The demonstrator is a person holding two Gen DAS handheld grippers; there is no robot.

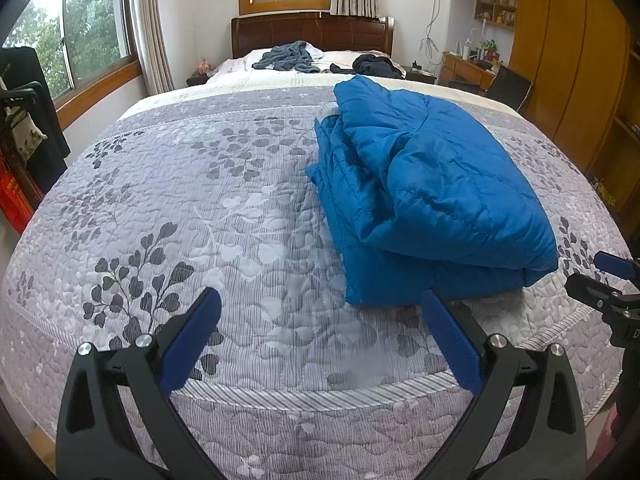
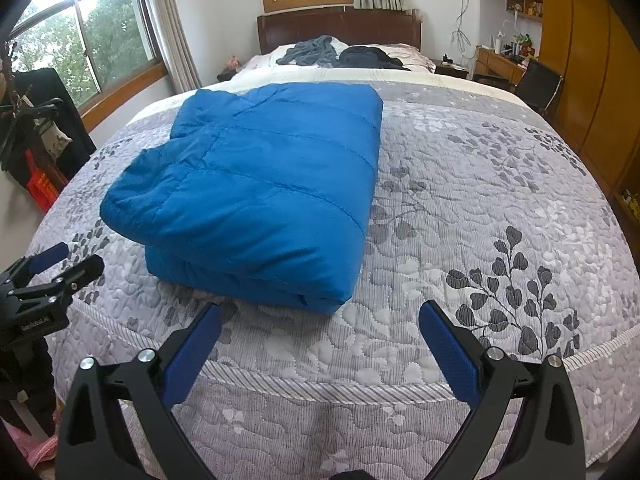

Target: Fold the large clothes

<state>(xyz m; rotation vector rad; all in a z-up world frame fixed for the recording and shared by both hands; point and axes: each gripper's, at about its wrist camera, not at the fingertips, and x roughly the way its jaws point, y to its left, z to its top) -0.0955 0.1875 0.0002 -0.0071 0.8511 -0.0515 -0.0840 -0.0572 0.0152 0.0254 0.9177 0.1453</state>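
A blue quilted jacket (image 1: 424, 196) lies folded into a thick bundle on the grey leaf-patterned bedspread (image 1: 200, 208), near the foot of the bed. In the right wrist view the blue jacket (image 2: 256, 188) shows as a neat rectangle with a rumpled left side. My left gripper (image 1: 320, 312) hovers open over the foot edge, left of the bundle, holding nothing. My right gripper (image 2: 320, 320) stands open just in front of the jacket's near right corner, also with nothing in it. Each gripper appears at the edge of the other's view: right gripper (image 1: 612, 280), left gripper (image 2: 60, 264).
Grey clothing (image 1: 290, 56) and a dark garment (image 1: 376, 66) lie near the wooden headboard (image 1: 312, 32). Windows and a clothes stand (image 1: 20, 120) are on the left; a wooden wardrobe (image 1: 568, 60), a desk and a black chair (image 1: 512, 88) on the right.
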